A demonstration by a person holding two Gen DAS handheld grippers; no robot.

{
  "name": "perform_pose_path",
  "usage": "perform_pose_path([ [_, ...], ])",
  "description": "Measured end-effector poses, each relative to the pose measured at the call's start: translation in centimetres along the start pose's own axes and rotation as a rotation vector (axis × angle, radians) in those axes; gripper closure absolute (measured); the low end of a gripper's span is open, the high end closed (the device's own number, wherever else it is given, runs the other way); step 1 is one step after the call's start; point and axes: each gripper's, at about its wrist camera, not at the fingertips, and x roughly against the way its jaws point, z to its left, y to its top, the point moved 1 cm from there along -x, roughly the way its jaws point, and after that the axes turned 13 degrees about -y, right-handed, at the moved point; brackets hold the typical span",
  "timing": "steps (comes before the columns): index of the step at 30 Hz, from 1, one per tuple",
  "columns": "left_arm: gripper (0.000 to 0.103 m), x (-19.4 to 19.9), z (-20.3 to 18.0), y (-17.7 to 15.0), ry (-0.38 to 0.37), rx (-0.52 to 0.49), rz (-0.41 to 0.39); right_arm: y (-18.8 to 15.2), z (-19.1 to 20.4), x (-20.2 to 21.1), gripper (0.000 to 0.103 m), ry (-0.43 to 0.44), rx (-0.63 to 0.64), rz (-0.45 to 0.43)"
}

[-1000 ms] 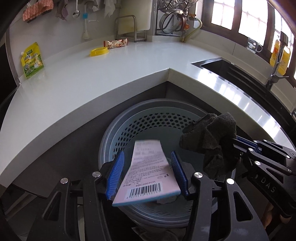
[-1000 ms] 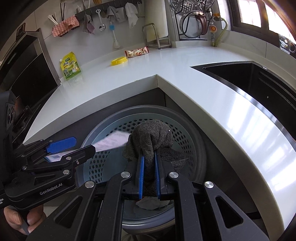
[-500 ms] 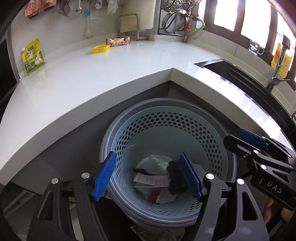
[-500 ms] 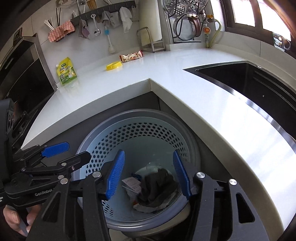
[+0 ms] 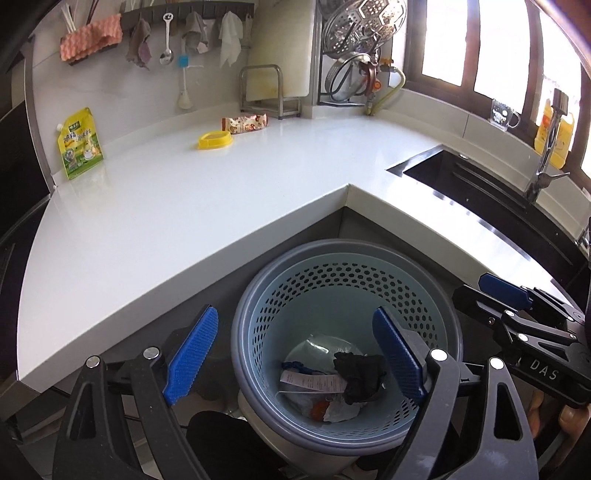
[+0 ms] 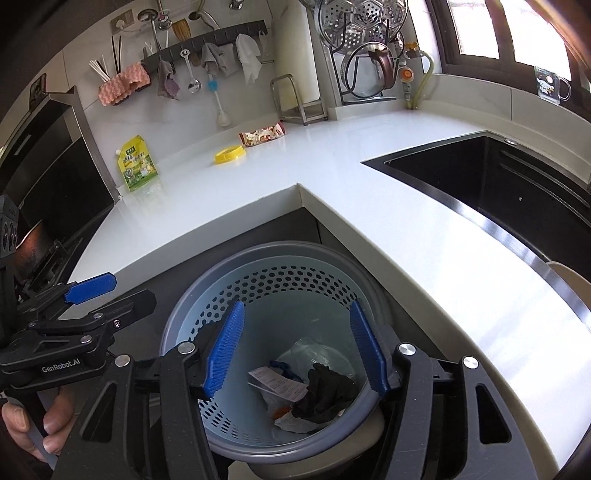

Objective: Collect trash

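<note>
Holding both grippers over the round, perforated pale-blue plastic waste basket [image 5: 255, 332], you have the left gripper [image 5: 291, 358] and the right gripper [image 6: 295, 350] with blue fingers spread wide and nothing between them. At the basket's bottom lie the white printed paper receipt [image 5: 312, 382] and the crumpled black cloth [image 5: 358, 374], touching. Farther off, on the white L-shaped countertop [image 5: 184, 206], sit a yellow plastic ring [image 5: 215, 139], a snack wrapper [image 5: 244, 123] and a green-yellow spouted pouch [image 5: 79, 144].

A steamer basket [image 5: 364, 26] hangs above the white counter [image 5: 184, 206]; a dark sink [image 6: 491, 177] sits at right.
</note>
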Motion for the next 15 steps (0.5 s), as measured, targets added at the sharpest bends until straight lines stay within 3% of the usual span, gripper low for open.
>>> perform_pose_path([
  [15,0.009,1.7,2.8,5.7,0.042,0.026,-0.115,5.9,1.6,0.0,0.042,0.098,0.002,-0.083],
])
